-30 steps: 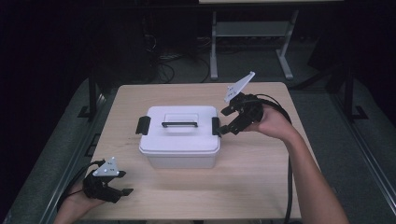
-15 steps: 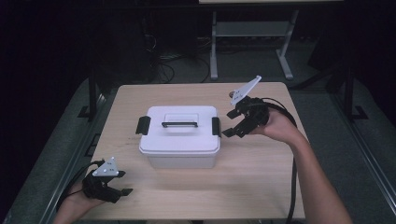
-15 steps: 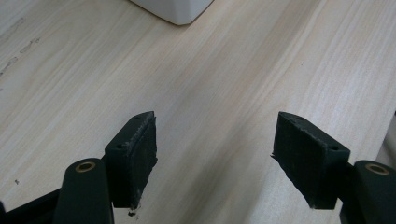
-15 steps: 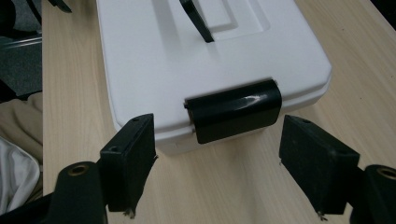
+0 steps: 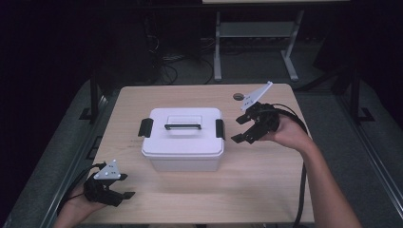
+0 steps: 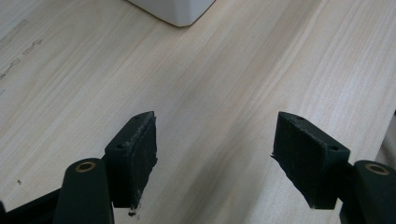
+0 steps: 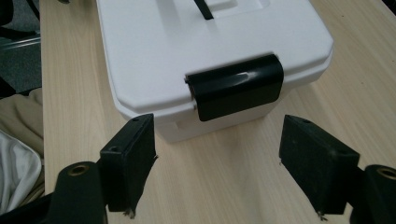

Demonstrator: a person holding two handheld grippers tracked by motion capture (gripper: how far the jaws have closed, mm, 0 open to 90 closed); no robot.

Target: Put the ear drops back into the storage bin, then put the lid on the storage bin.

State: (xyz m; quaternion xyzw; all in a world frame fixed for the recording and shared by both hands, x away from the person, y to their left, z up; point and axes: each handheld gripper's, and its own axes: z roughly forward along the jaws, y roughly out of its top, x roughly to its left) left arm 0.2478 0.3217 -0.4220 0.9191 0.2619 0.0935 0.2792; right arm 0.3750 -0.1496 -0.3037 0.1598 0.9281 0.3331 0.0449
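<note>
In my left gripper view the white box (image 6: 173, 9) is cut off at the top edge, one corner left. In my right gripper view its handle (image 7: 203, 8) runs off the top.

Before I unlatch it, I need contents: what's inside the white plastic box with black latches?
Unknown: the white plastic box is closed; its lid hides the inside.

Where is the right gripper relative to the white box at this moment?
In the high view the right gripper hovers open just off the white box's right end, level with its black side latch, not touching it.
</note>
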